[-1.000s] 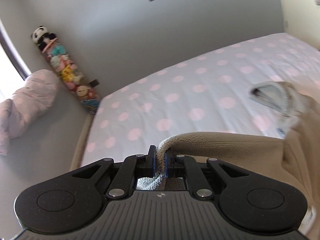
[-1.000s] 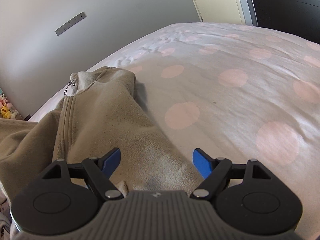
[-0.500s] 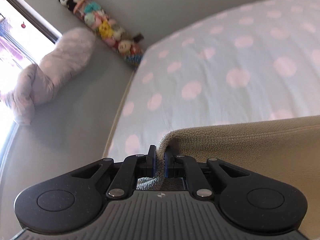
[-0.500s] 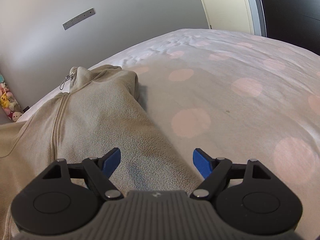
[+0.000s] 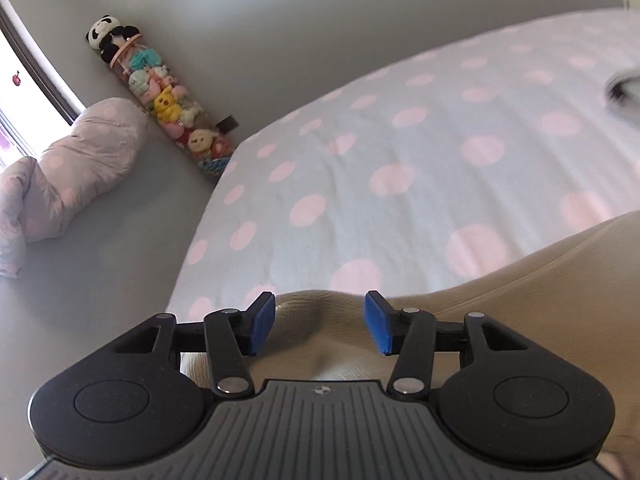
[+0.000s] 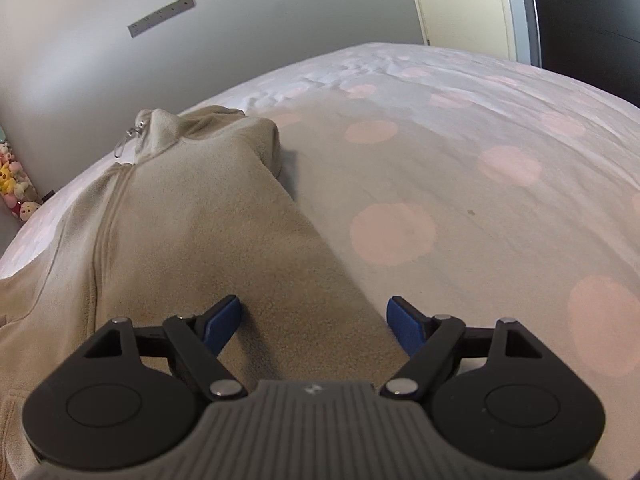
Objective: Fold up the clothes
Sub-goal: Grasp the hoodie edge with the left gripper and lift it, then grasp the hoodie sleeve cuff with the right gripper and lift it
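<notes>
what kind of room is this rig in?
Most likely a bedroom in a home: a bed with a pink-dotted sheet, a matching bundle of bedding on the floor, and a tube of plush toys against the wall.

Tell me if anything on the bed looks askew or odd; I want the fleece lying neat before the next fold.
Mostly fine. The beige fleece jacket lies zipper-up on the polka-dot bed sheet, but its collar stands bunched up, and the edge between the left gripper's open fingers is humped. No damage or stains show.
</notes>
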